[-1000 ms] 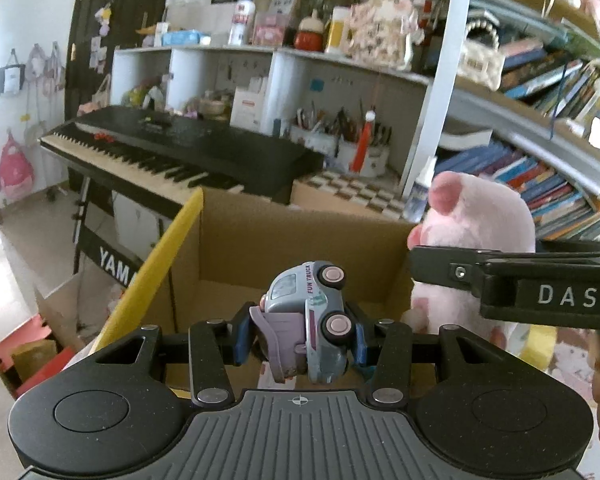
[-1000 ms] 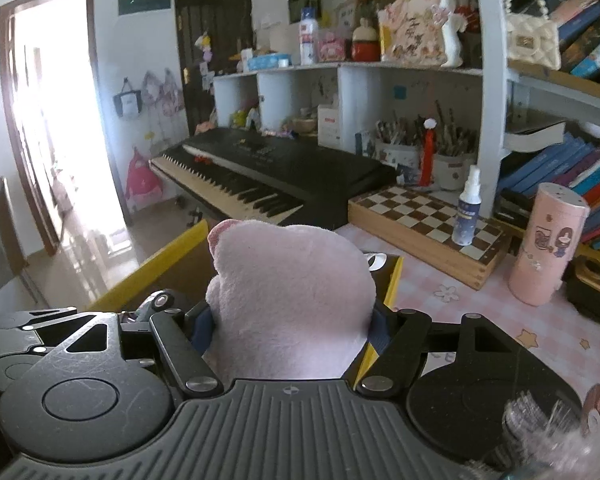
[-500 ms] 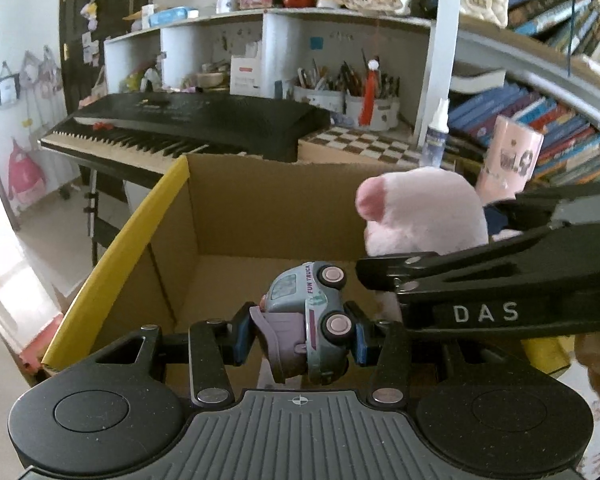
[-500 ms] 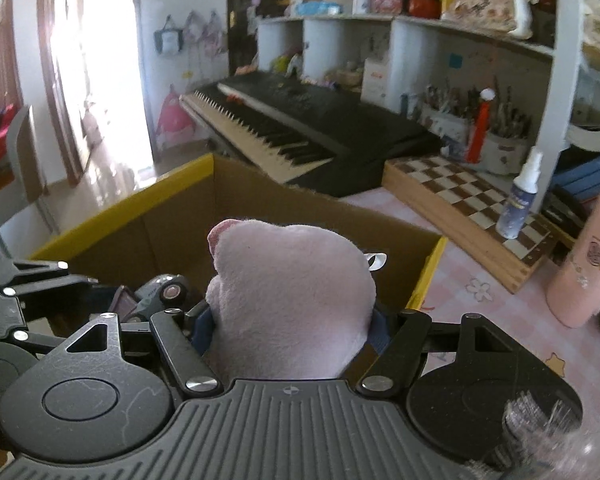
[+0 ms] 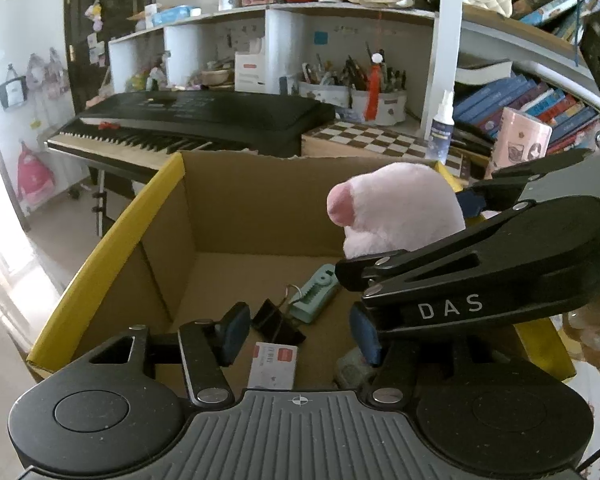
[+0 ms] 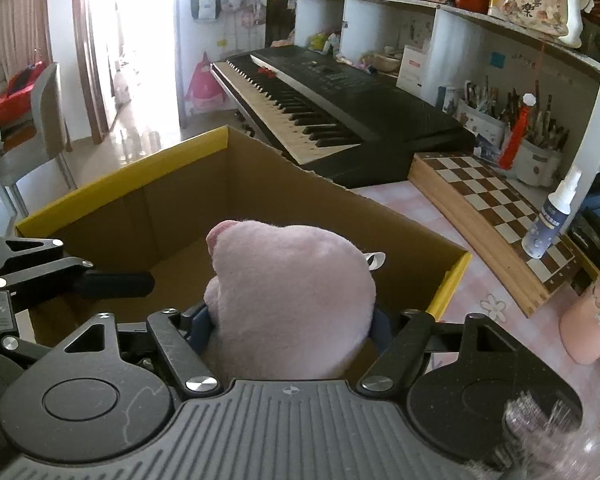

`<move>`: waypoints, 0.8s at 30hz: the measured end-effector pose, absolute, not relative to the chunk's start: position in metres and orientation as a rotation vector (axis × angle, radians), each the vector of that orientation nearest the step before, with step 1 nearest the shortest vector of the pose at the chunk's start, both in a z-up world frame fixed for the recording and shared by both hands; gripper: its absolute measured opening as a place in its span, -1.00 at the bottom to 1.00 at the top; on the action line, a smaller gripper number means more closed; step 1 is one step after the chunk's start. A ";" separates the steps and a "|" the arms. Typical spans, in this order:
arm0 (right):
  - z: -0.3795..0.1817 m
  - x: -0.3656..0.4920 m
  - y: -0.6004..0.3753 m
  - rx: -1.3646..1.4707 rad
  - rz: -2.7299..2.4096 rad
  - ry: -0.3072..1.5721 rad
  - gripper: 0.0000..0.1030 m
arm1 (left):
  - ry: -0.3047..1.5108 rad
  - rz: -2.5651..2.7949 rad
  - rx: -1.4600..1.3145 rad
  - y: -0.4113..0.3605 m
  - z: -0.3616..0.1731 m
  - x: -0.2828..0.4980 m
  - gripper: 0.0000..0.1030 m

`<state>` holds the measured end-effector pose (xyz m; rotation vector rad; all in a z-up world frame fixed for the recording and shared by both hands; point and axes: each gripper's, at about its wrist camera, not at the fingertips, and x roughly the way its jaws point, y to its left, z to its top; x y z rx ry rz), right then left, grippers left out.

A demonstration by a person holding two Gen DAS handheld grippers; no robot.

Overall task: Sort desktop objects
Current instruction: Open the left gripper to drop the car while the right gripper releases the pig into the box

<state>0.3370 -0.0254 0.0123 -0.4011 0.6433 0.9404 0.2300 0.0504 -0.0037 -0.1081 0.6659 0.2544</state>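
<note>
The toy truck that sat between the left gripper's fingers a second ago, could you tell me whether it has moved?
Yes. It has left the opening left gripper, whose jaws now stand empty over the cardboard box; it seems to lie on the box floor.

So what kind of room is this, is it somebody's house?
Most likely a room in a home, perhaps a study or playroom. There is a keyboard piano, shelves of books, a chessboard on a pink patterned tabletop, and pots of brushes and pens.
</note>
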 end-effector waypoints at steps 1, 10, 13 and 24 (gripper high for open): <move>0.013 0.338 -0.025 -0.398 0.940 0.645 0.44 | 0.661 0.256 -0.111 0.050 -0.003 0.229 0.20; 0.026 0.335 -0.040 -0.281 0.872 0.626 0.60 | 0.584 0.223 -0.145 0.051 0.010 0.214 0.57; 0.036 0.328 -0.049 -0.249 0.837 0.598 0.60 | 0.555 0.212 -0.158 0.051 0.017 0.207 0.70; 0.062 0.287 -0.094 -0.120 0.650 0.487 0.63 | 0.481 0.182 -0.174 0.052 0.031 0.179 0.76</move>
